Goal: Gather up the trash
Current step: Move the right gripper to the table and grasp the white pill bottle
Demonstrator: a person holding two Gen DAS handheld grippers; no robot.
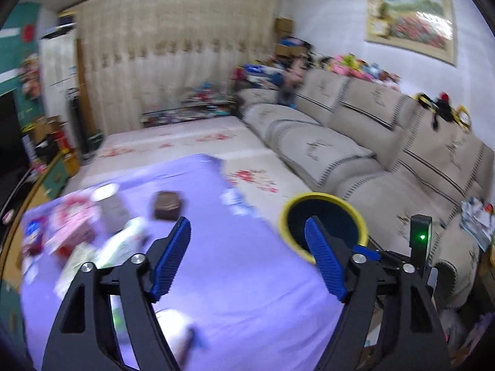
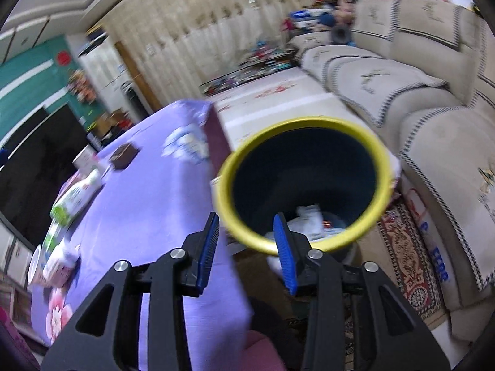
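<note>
A dark bin with a yellow rim (image 2: 304, 182) stands beside the purple-clothed table (image 2: 148, 185); white crumpled trash (image 2: 309, 219) lies inside it. My right gripper (image 2: 247, 225) is open and empty, just above the bin's near rim. The bin also shows in the left wrist view (image 1: 324, 222). My left gripper (image 1: 249, 228) is open and empty above the table (image 1: 232, 278), its right finger in front of the bin. A brown box (image 1: 168, 205), cartons and wrappers (image 1: 123, 244) lie on the table's left part, and a white-green carton (image 2: 77, 194) shows in the right wrist view.
A beige sofa (image 1: 386, 154) runs along the right wall. A patterned rug (image 2: 408, 253) lies between bin and sofa. A dark TV (image 2: 37, 160) stands left of the table. Toys clutter the far floor (image 1: 198, 105).
</note>
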